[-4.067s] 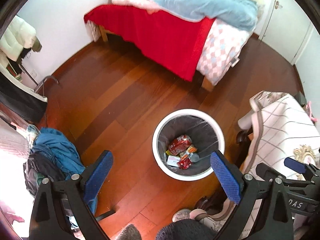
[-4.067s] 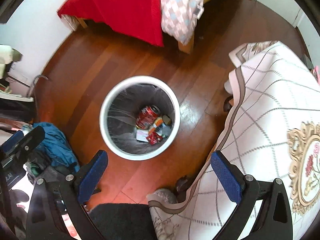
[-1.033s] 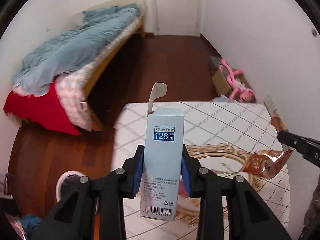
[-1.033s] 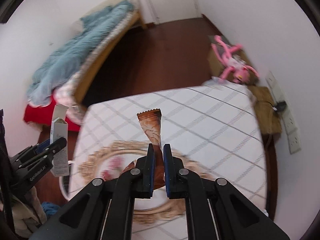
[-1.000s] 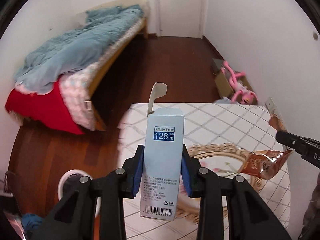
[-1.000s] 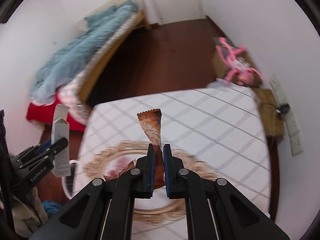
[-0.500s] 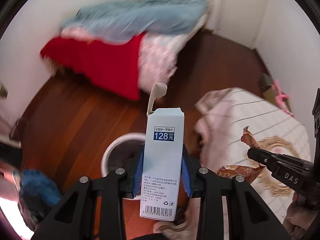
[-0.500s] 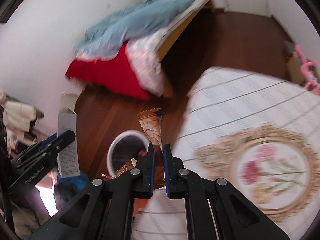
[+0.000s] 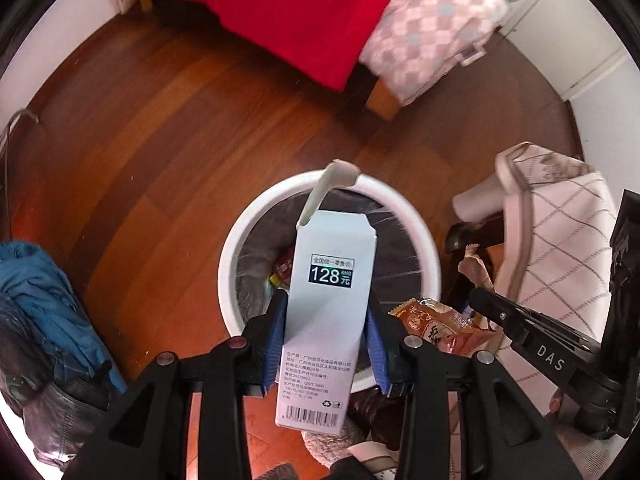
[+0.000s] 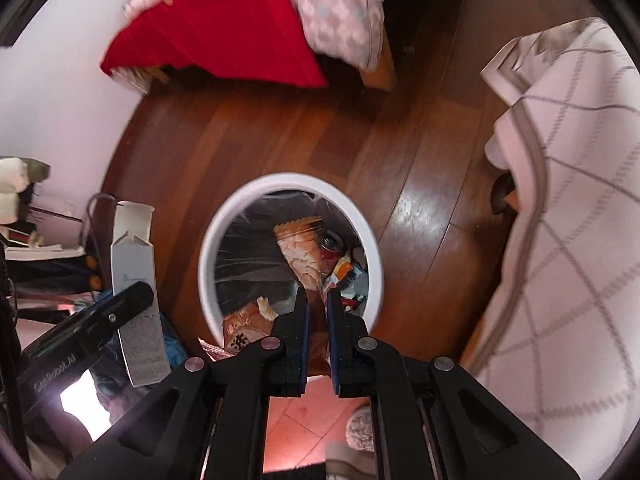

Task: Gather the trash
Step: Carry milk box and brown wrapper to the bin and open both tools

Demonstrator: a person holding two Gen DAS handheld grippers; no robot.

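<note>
My left gripper [image 9: 326,320] is shut on a tall white carton [image 9: 326,312] with an open top flap and holds it upright above the white round bin [image 9: 240,240]. My right gripper [image 10: 317,308] is shut on a brown snack wrapper [image 10: 300,252] that hangs over the bin [image 10: 372,248]. The carton also shows in the right wrist view [image 10: 136,280], and the wrapper in the left wrist view [image 9: 432,328]. The bin has a dark liner and holds a red can [image 10: 330,250] and other wrappers.
A bed with a red blanket [image 9: 288,12] stands at the far side of the wooden floor [image 9: 160,140]. A table with a checked cloth [image 10: 568,220] is on the right. Blue clothing [image 9: 44,292] lies on the left.
Both grippers have swung from above the table down towards the floor with their loads. The bin now lies right below them, larger in both views.
</note>
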